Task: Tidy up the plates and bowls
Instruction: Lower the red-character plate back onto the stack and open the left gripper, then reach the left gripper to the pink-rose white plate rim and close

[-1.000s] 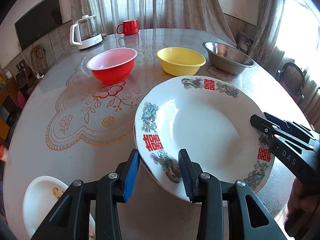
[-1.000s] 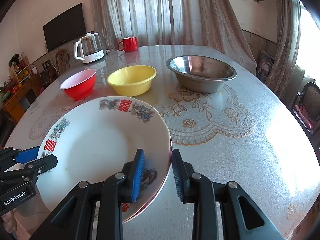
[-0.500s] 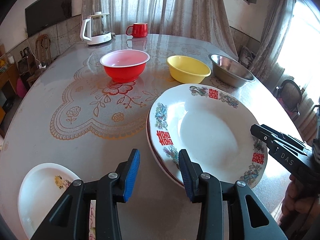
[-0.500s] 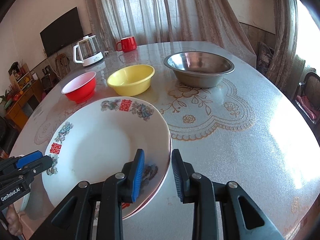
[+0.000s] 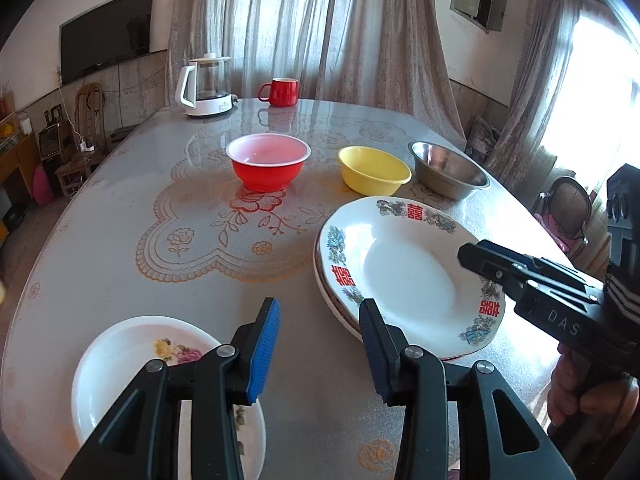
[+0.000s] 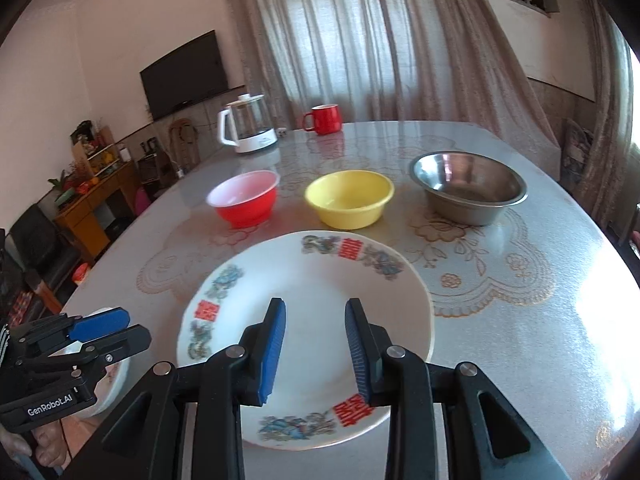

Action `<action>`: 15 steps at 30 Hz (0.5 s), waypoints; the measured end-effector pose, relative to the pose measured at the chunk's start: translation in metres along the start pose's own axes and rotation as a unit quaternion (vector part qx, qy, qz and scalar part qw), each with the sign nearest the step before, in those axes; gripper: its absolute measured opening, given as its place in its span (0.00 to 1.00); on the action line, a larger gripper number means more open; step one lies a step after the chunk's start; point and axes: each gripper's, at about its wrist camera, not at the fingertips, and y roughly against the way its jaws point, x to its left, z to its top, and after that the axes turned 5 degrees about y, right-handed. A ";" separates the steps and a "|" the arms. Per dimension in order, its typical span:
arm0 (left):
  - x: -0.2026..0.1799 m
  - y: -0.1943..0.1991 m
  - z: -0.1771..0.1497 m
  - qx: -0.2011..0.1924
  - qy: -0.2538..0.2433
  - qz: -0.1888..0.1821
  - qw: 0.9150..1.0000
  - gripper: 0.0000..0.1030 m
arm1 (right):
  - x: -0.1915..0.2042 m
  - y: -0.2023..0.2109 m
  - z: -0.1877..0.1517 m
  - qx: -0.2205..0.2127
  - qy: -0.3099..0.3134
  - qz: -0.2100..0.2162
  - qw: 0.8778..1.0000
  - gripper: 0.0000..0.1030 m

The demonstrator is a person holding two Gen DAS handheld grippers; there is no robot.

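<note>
Left gripper part-open, empty, right gripper likewise — above stacked plates.

Home living-dining room, wall television, curtains, kettle on table

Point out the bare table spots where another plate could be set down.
Widest free patch: the lace-pattern area between the red bowl, the stacked plates and the small flowered plate. Another lies right of the stack, in front of the steel bowl. Crowded: the row from the red bowl through the yellow bowl to the steel bowl.
</note>
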 end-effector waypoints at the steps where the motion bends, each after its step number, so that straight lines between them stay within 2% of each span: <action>1: 0.005 0.005 0.000 -0.006 0.003 0.005 1.000 0.41 | 0.007 -0.002 0.001 0.003 0.005 0.024 1.000 0.29; 4: 0.026 0.020 -0.001 -0.021 0.018 0.020 0.999 0.41 | 0.035 -0.009 0.003 0.013 0.024 0.102 0.994 0.29; 8: 0.060 0.039 -0.005 -0.035 0.054 0.044 0.997 0.41 | 0.077 -0.020 0.003 0.033 0.056 0.176 0.982 0.29; 12: 0.093 0.057 -0.016 -0.046 0.083 0.070 0.993 0.41 | 0.112 -0.035 -0.005 0.061 0.087 0.216 0.971 0.29; 15: 0.117 0.069 -0.029 -0.050 0.111 0.087 0.989 0.41 | 0.126 -0.049 -0.010 0.088 0.086 0.233 0.965 0.29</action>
